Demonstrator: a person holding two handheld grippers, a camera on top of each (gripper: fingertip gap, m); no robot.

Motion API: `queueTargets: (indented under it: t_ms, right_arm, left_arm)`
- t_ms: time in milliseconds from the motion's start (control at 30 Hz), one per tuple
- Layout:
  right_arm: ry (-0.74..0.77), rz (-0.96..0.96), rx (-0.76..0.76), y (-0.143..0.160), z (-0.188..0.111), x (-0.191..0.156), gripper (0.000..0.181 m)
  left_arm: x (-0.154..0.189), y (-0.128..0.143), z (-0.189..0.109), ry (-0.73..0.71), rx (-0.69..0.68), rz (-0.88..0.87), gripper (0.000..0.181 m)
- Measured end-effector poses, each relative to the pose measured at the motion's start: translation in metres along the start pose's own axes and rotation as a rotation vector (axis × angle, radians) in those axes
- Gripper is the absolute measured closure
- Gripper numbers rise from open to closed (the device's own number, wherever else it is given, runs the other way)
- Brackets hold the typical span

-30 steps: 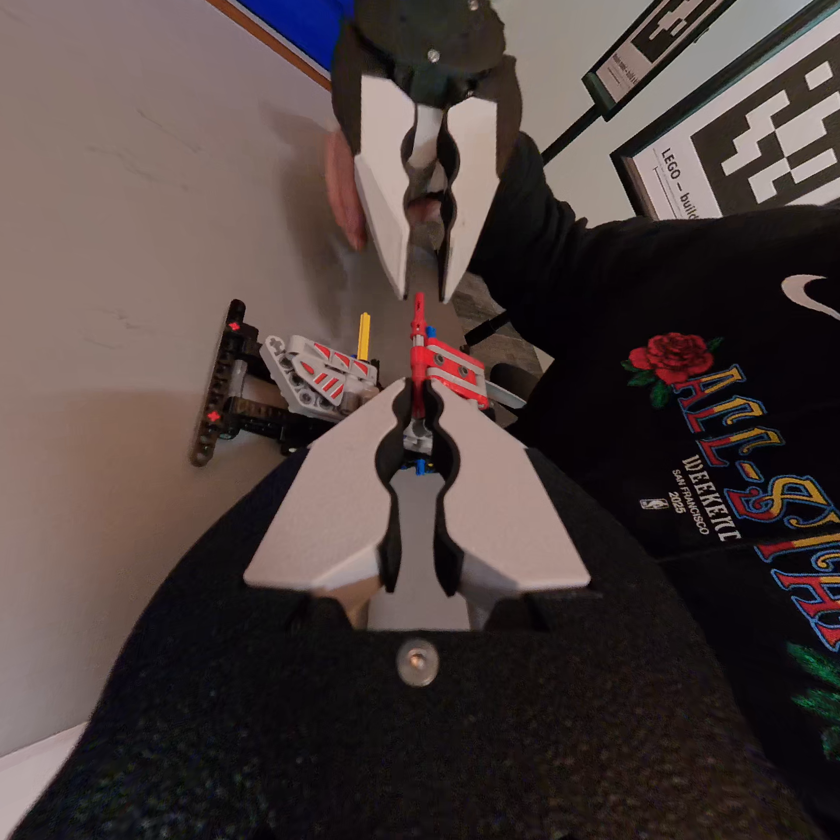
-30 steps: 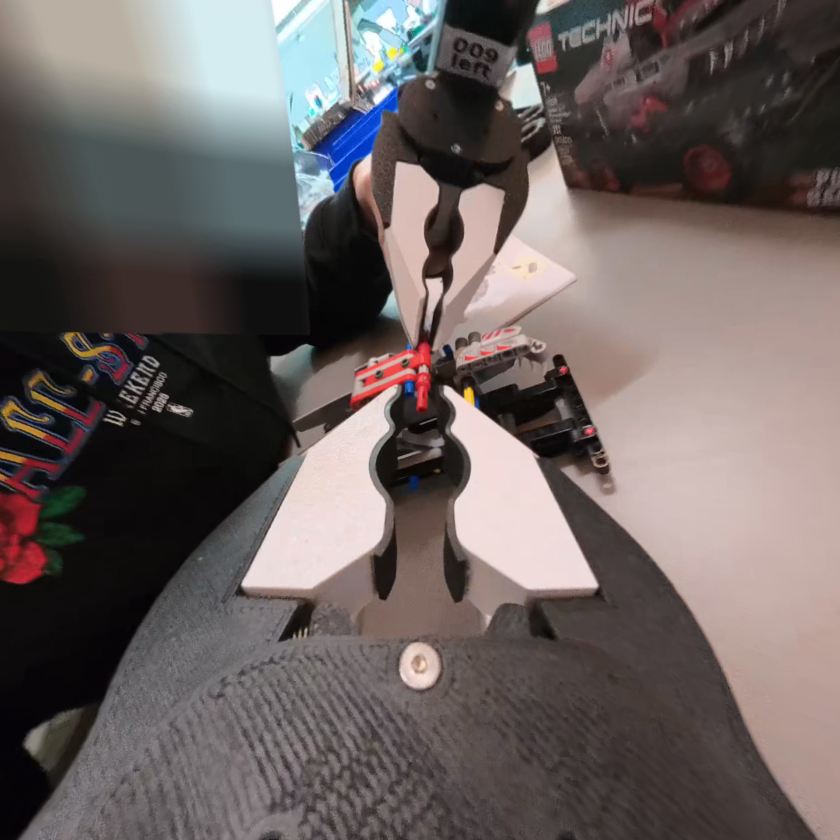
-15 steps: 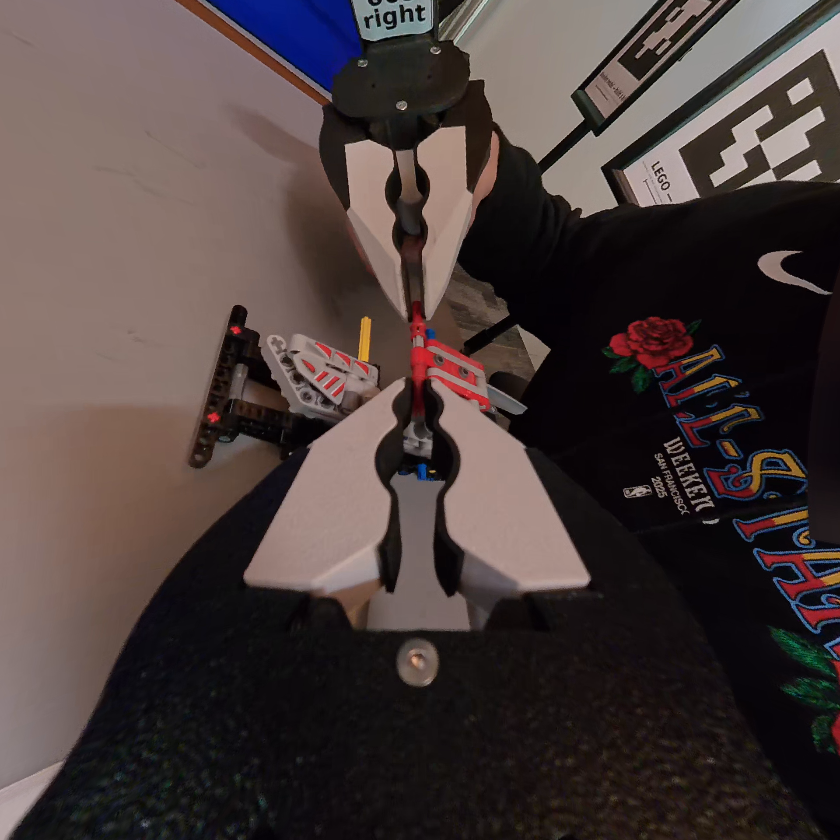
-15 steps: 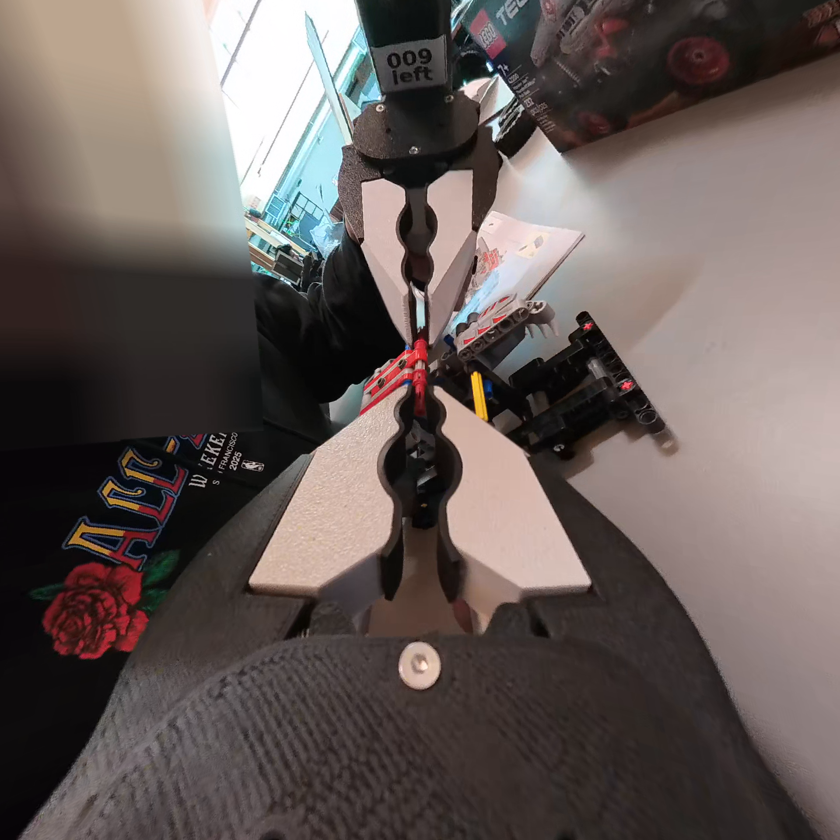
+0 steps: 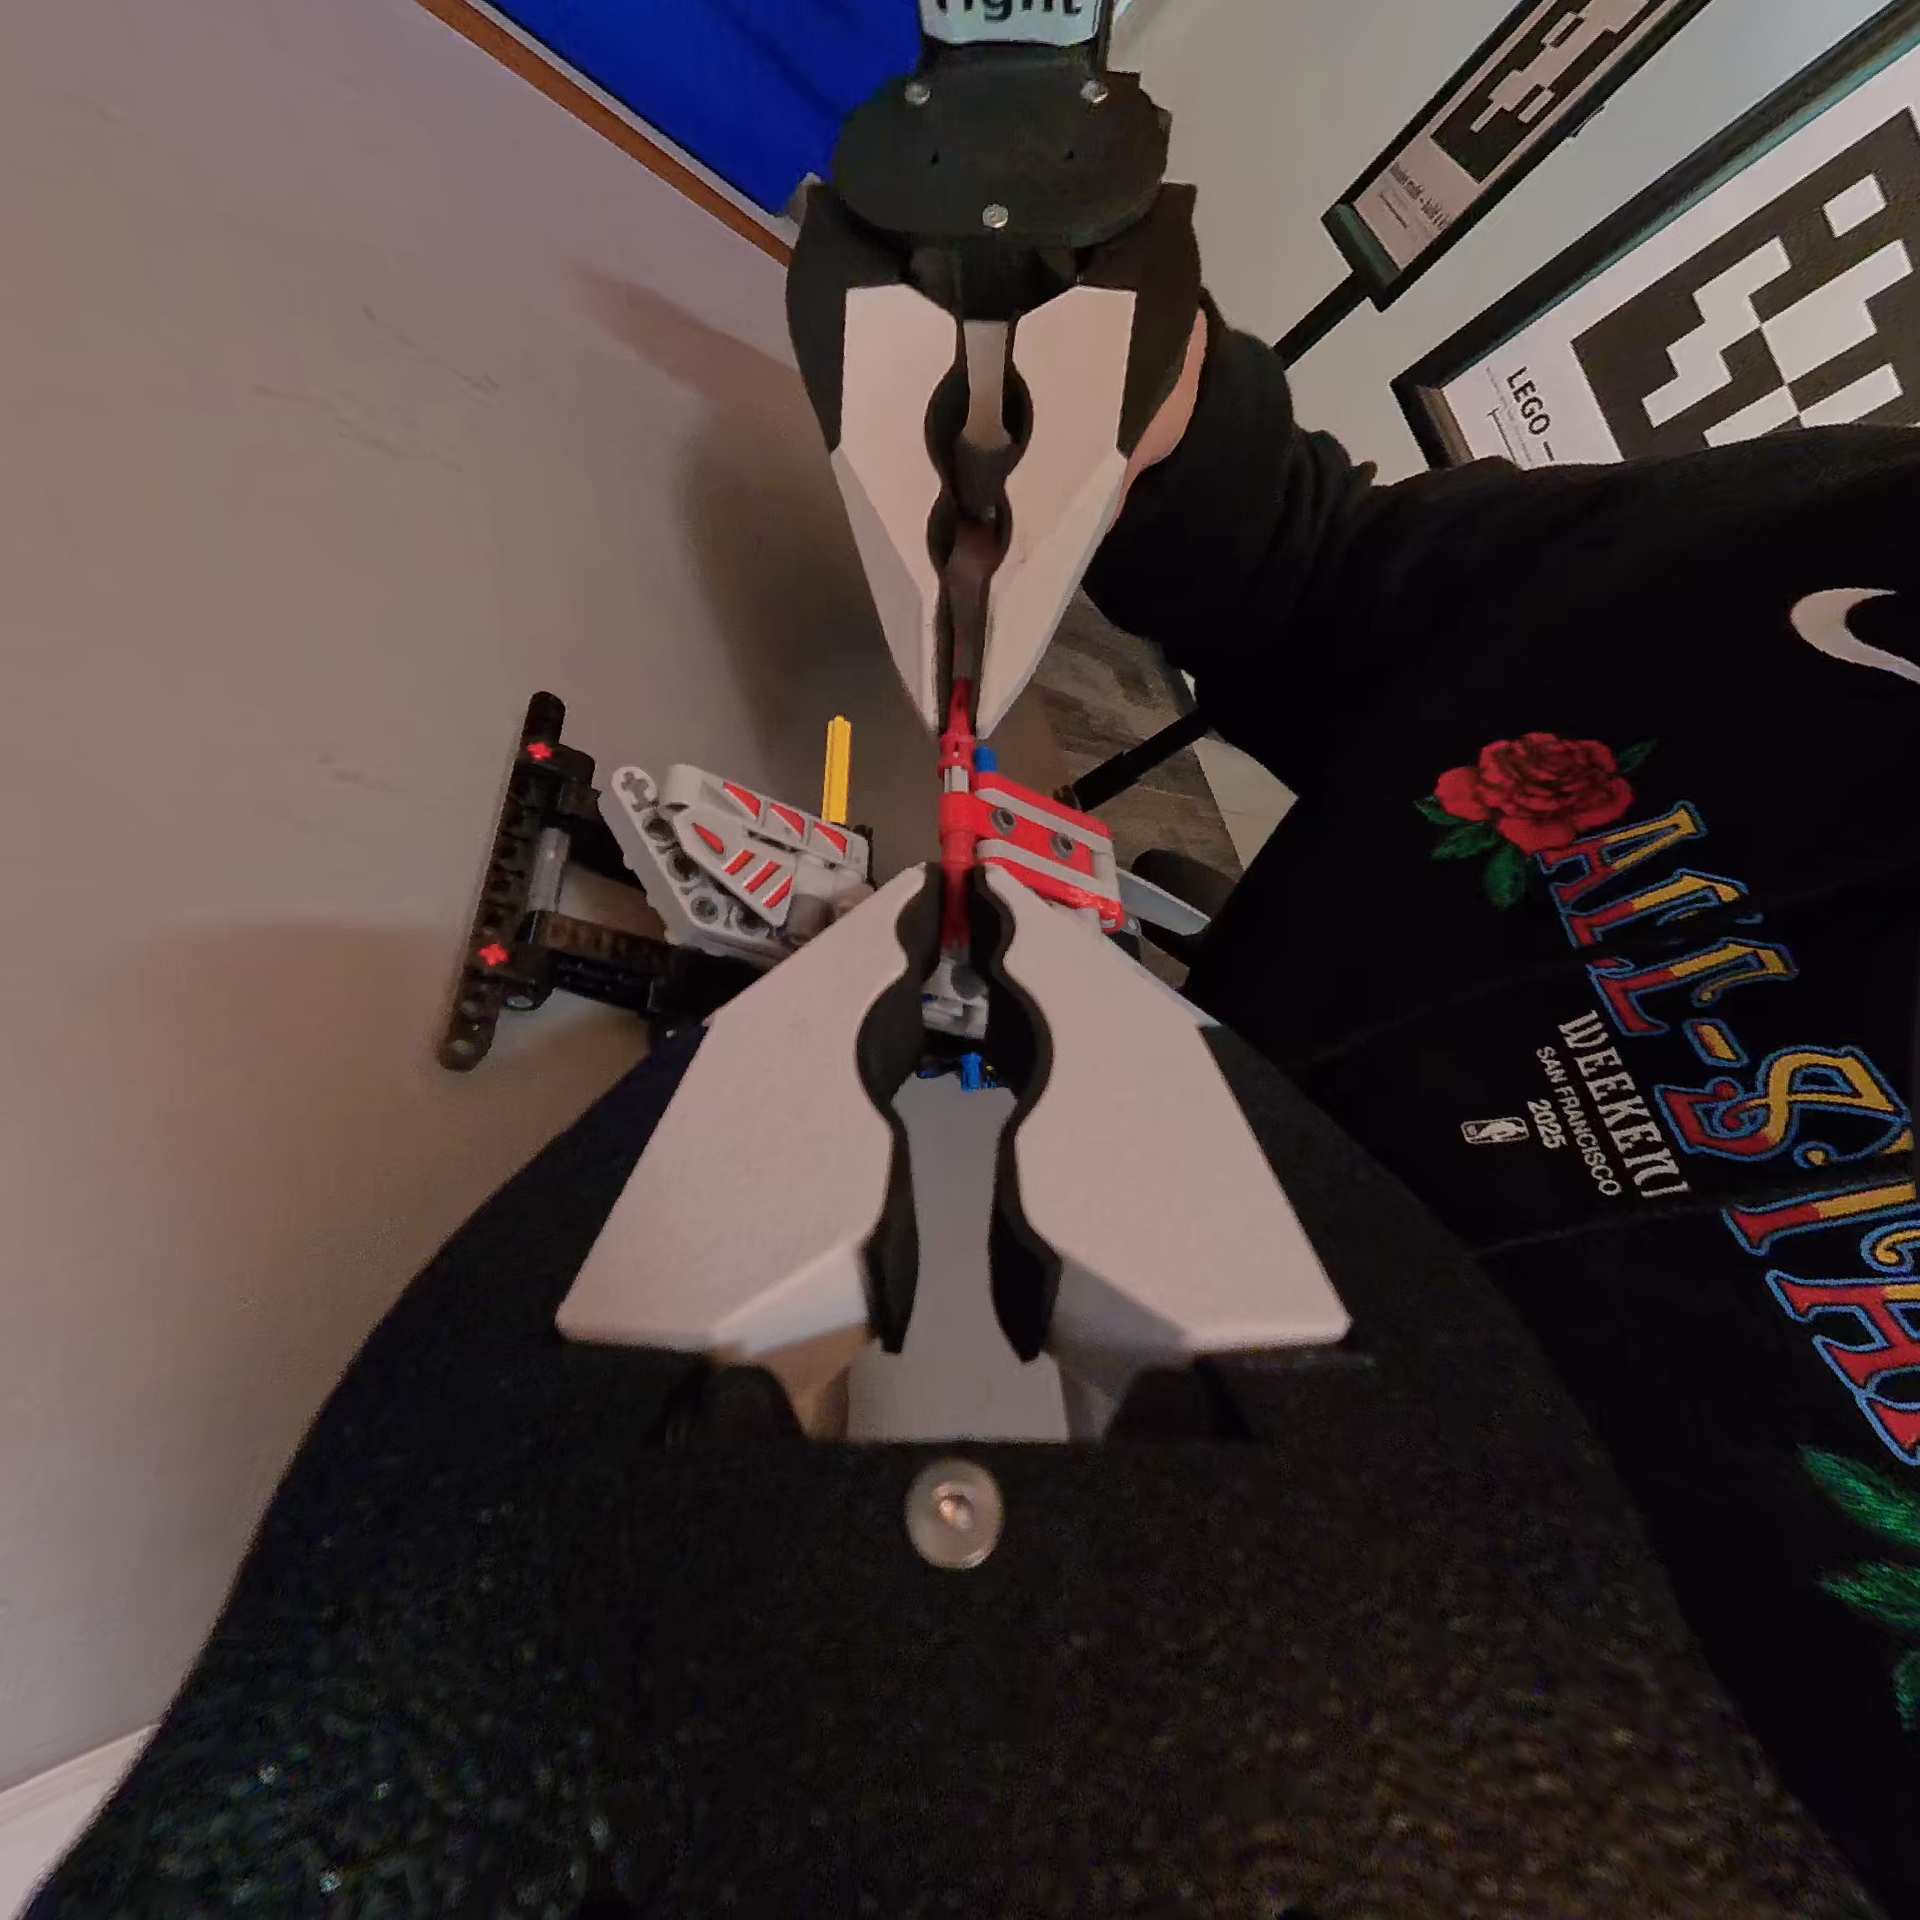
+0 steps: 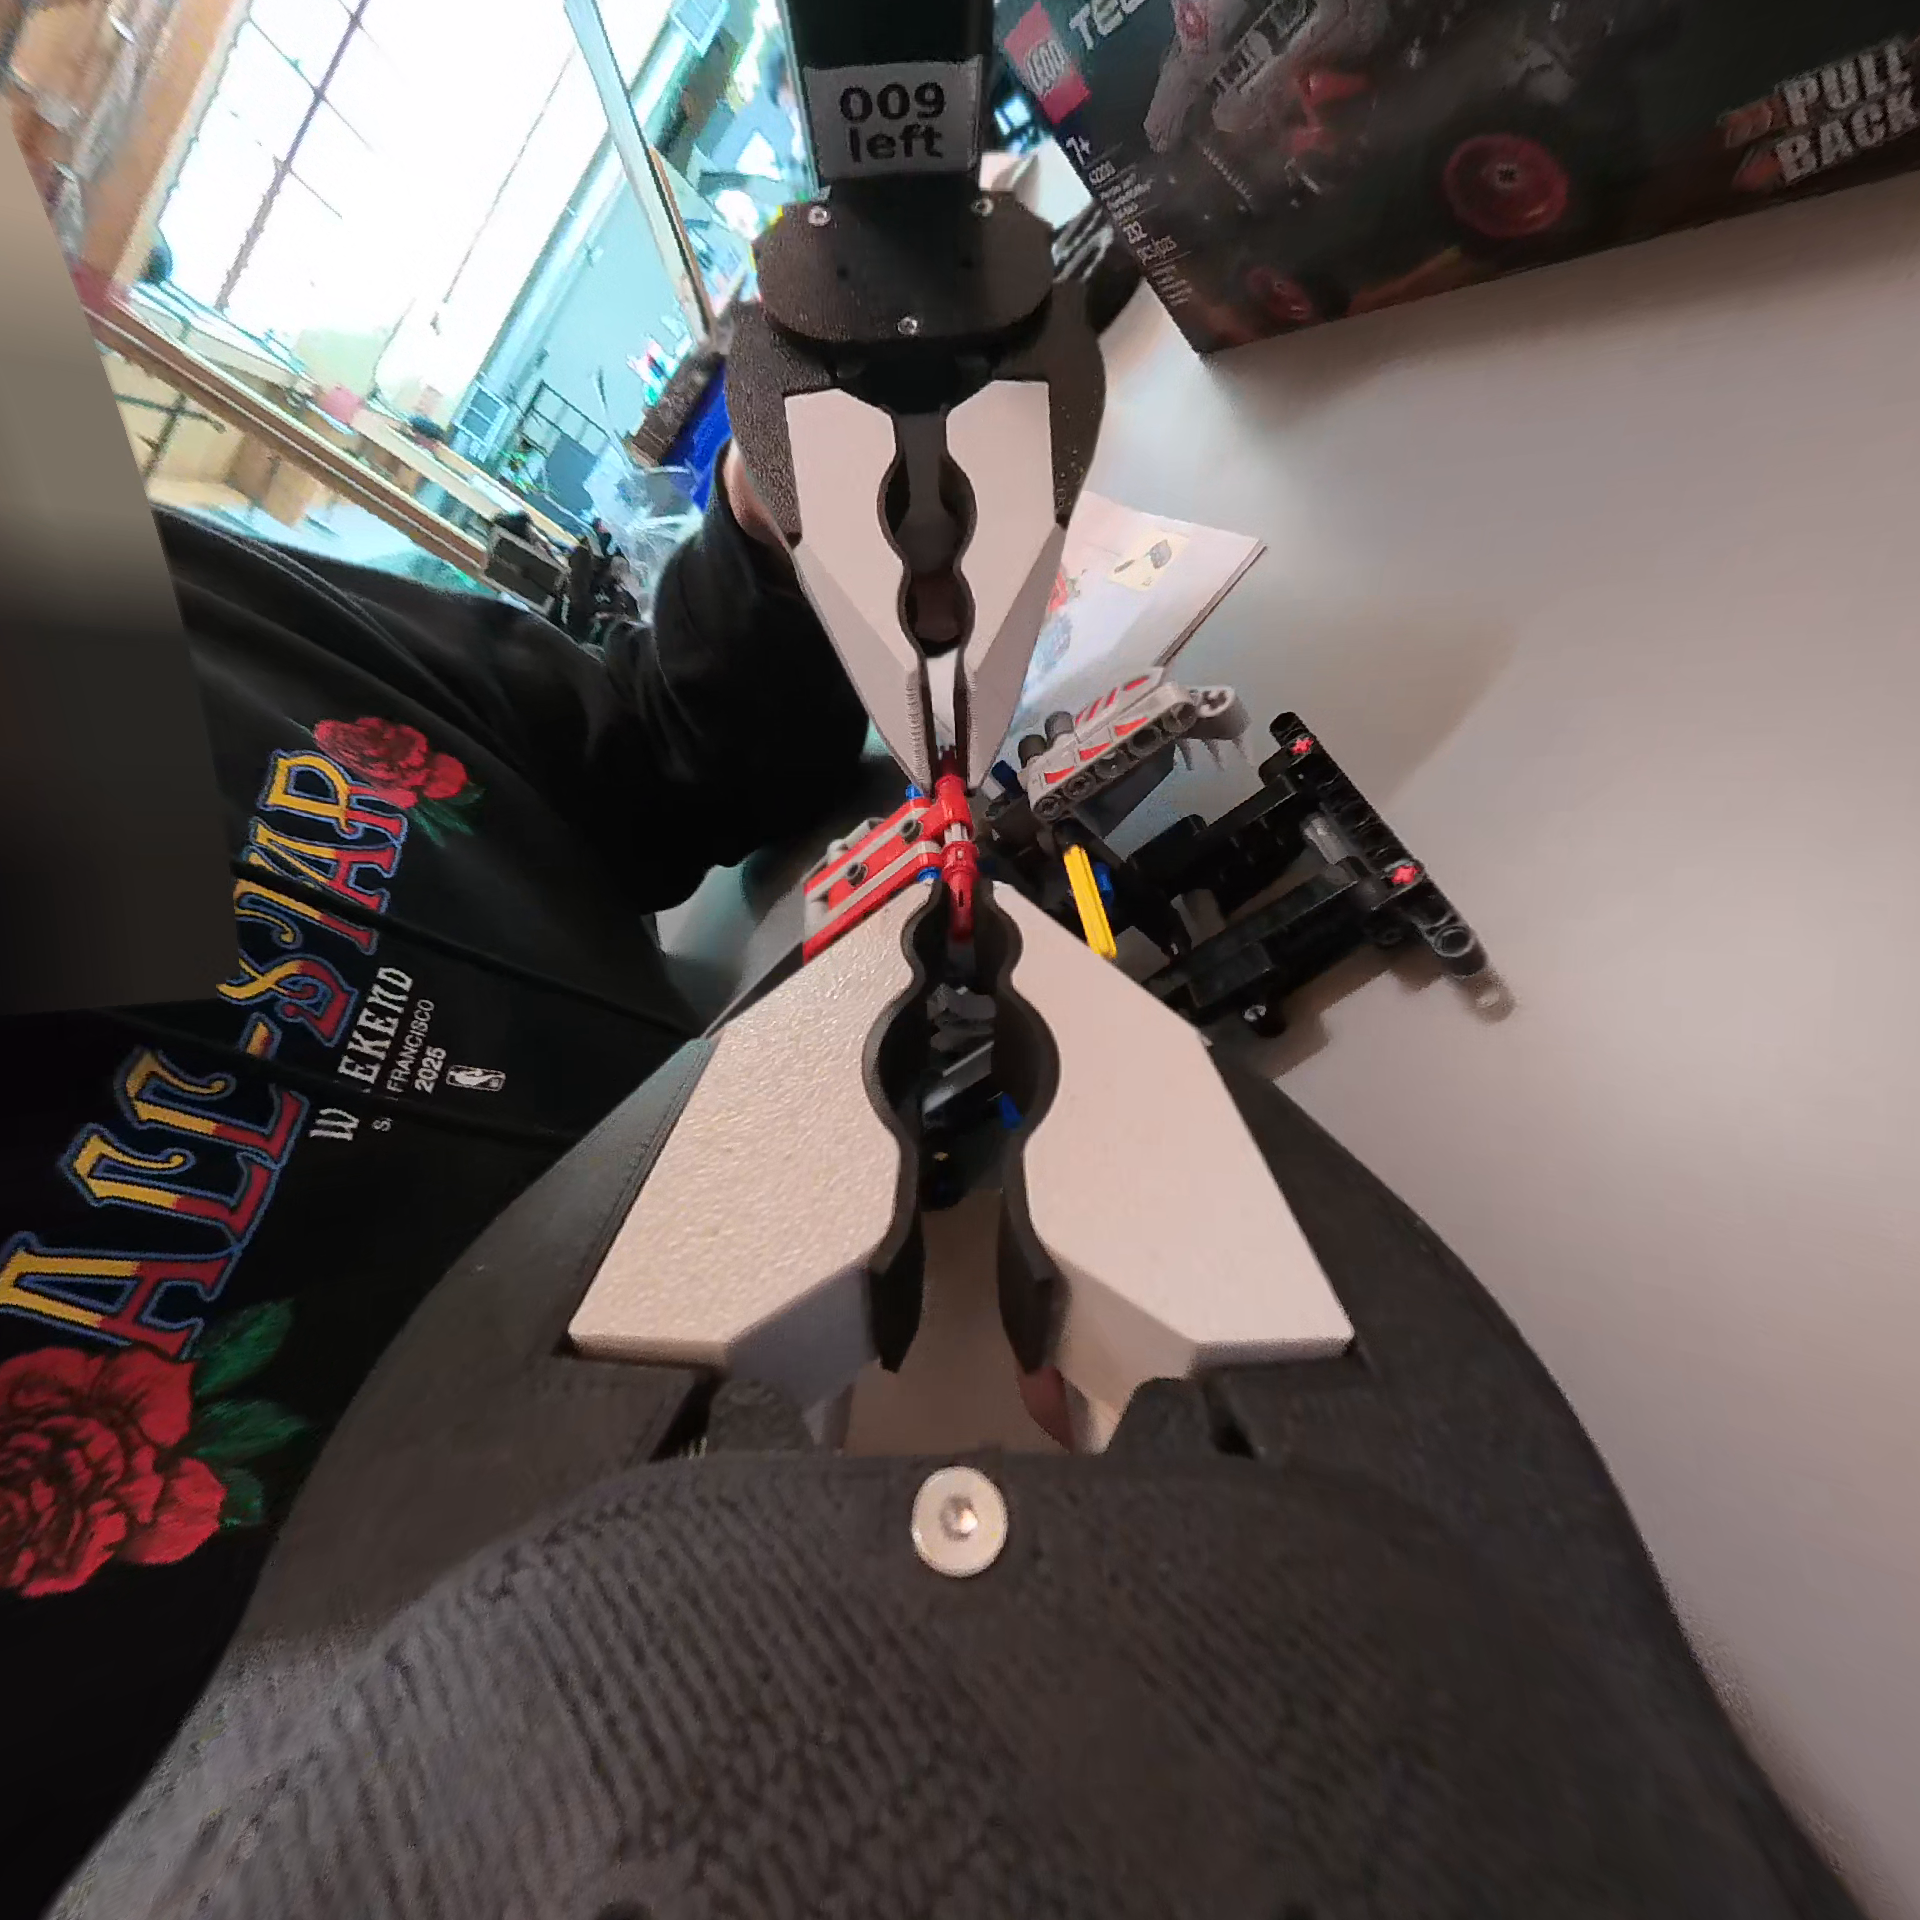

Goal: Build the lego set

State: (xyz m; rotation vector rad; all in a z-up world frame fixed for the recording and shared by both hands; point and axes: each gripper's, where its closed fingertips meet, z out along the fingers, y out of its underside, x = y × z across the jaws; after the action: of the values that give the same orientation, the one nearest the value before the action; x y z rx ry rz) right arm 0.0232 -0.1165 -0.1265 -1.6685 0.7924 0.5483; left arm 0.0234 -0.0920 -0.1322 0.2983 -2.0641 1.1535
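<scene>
The partly built lego model [image 5: 727, 883] lies on the pale table [image 5: 260, 520]: a black frame, a grey panel with red stripes, a yellow axle [image 5: 836, 764] and a red panel [image 5: 1029, 842]. A thin red axle [image 5: 956, 748] sticks out of it. My left gripper [image 5: 956, 899] is shut on the model at the base of that axle. My right gripper [image 5: 961, 717] faces it and is shut on the axle's free end. In the right wrist view the right gripper [image 6: 961, 920] grips the red axle [image 6: 961, 878], opposite the left gripper [image 6: 943, 774]. The model [image 6: 1247, 883] extends to the right.
A lego box [image 6: 1455, 156] stands at the back of the table, with an open instruction booklet [image 6: 1143, 592] in front of it. Framed marker boards [image 5: 1714, 312] stand behind. The person's black sweatshirt [image 5: 1558, 935] is close beside the grippers.
The right gripper was open just beyond the axle's tip; it has come in and shut on the axle. The left gripper has kept its hold on the model.
</scene>
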Motion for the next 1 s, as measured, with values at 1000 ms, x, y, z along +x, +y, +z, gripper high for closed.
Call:
queueTargets:
  t_ms: [1000]
  right_arm:
    - [0.009, -0.018, -0.106, -0.004, -0.001, 0.004, 0.178]
  left_arm:
    - [0.008, -0.009, -0.034, -0.158, 0.073, 0.122, 0.173]
